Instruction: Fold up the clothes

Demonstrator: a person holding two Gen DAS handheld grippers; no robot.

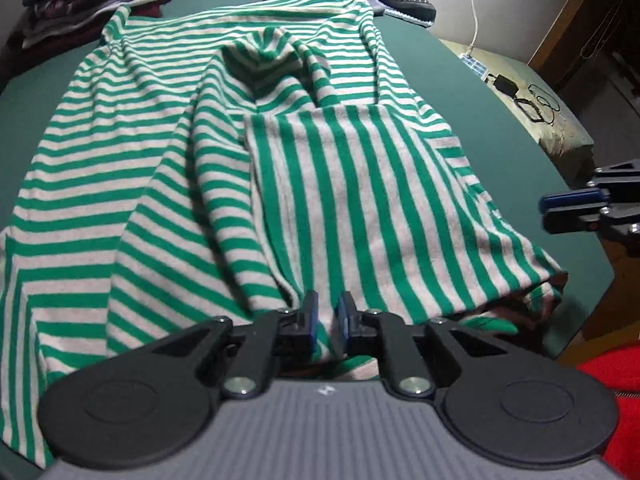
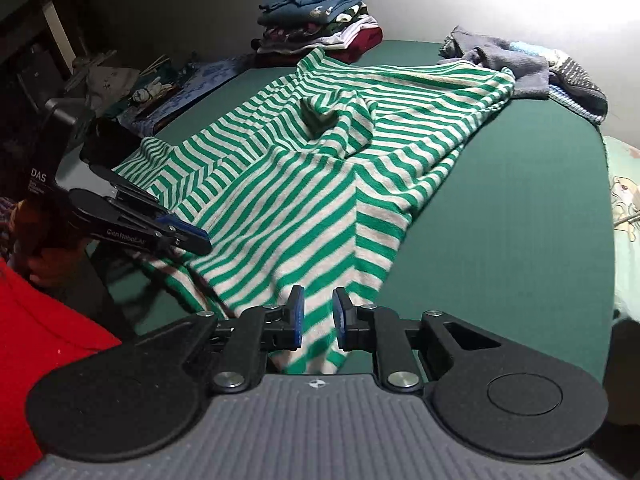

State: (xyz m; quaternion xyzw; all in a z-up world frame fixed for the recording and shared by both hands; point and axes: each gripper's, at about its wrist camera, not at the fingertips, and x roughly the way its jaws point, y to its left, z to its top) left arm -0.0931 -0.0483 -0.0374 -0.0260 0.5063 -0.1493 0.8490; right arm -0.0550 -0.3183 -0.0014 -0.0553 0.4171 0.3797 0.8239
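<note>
A green-and-white striped garment point(image 1: 320, 180) lies spread on the green table point(image 2: 500, 220), its nearer part folded over so the stripes run lengthwise. My left gripper point(image 1: 328, 316) hovers over the garment's near edge, jaws a narrow gap apart, with cloth showing behind them but not pinched. In the right wrist view the left gripper point(image 2: 202, 238) reaches in from the left above the garment point(image 2: 320, 200). My right gripper point(image 2: 318, 312) stands slightly open over the near corner of the cloth. From the left wrist the right gripper point(image 1: 546, 210) shows at the right edge, beside the garment and holding nothing.
A stack of folded clothes point(image 2: 320, 16) sits at the far corner of the table. A loose heap of grey and knitted clothes point(image 2: 520, 68) lies at the other far end. A power strip and cables point(image 1: 500, 80) lie beyond the table edge. A red sleeve point(image 2: 40, 340) is close by.
</note>
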